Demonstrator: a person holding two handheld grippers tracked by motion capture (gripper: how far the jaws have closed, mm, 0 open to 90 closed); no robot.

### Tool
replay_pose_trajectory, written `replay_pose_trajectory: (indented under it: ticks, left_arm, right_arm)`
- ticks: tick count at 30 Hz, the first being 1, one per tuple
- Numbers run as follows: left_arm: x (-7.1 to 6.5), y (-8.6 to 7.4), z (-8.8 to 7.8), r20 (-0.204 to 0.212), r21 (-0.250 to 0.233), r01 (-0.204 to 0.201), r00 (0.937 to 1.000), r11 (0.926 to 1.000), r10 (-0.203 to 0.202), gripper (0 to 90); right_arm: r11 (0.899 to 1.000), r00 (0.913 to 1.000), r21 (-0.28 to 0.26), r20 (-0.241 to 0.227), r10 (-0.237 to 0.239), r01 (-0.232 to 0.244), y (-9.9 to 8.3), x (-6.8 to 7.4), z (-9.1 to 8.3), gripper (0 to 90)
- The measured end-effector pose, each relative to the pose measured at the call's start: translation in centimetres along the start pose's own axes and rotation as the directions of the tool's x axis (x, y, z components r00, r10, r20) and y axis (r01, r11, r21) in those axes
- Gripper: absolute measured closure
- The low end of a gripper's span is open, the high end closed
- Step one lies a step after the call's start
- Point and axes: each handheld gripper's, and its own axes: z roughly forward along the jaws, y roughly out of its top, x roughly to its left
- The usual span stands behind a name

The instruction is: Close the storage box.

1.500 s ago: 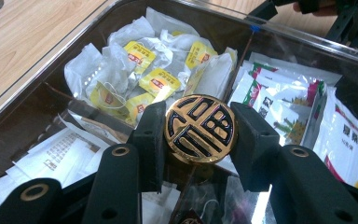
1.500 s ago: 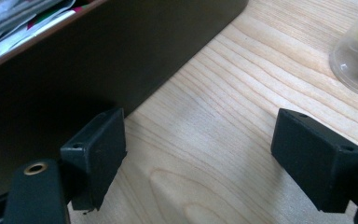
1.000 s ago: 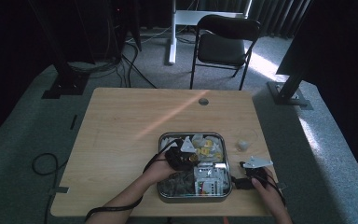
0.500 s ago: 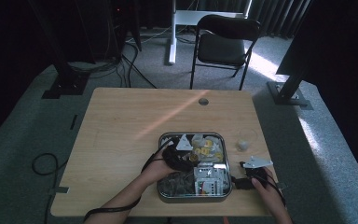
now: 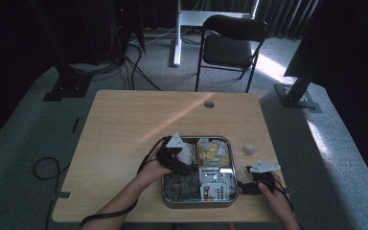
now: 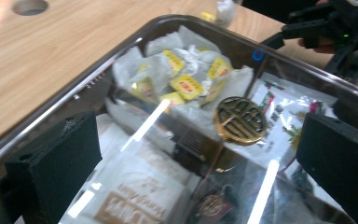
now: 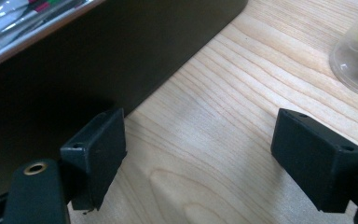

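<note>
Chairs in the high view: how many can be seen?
1. A single black folding chair stands on the carpet beyond the far edge of the wooden table, beside a white desk leg. Others may be hidden in the dark surroundings.

From my high view the room is dim, its edges nearly black; daylight enters from the far right, laying a bright patch on the carpet and a pale diagonal streak across the desk (image 5: pixel 124 124). That picture is soft and grainy. In the left gripper view, white glare bars run over the tray (image 6: pixel 65 109) and its glossy packets, and my tool's near pads are blurred. The right gripper view is brighter, the wood grain crisp, with the tray wall in deep shadow.
</note>
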Motion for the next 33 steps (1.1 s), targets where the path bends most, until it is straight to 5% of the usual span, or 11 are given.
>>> replay_pose_trajectory:
  ticks: [13,33]
  left_arm:
    - [1.6,-1.2,-2.5,-0.033,-0.045,-0.031,0.999,0.9985,0.03,0.0]
    - [5.7,-5.0,-6.7,-0.138,-0.074,0.054,0.9883,0.9958,-0.064,0.0]
  right_arm:
    - [1.0,1.0,0.001,-0.001,0.002,-0.002,0.0,0.0,0.0,17.3]
    - [1.0,1.0,0.001,0.002,0.003,-0.003,-0.1,0.1,-0.1,17.3]
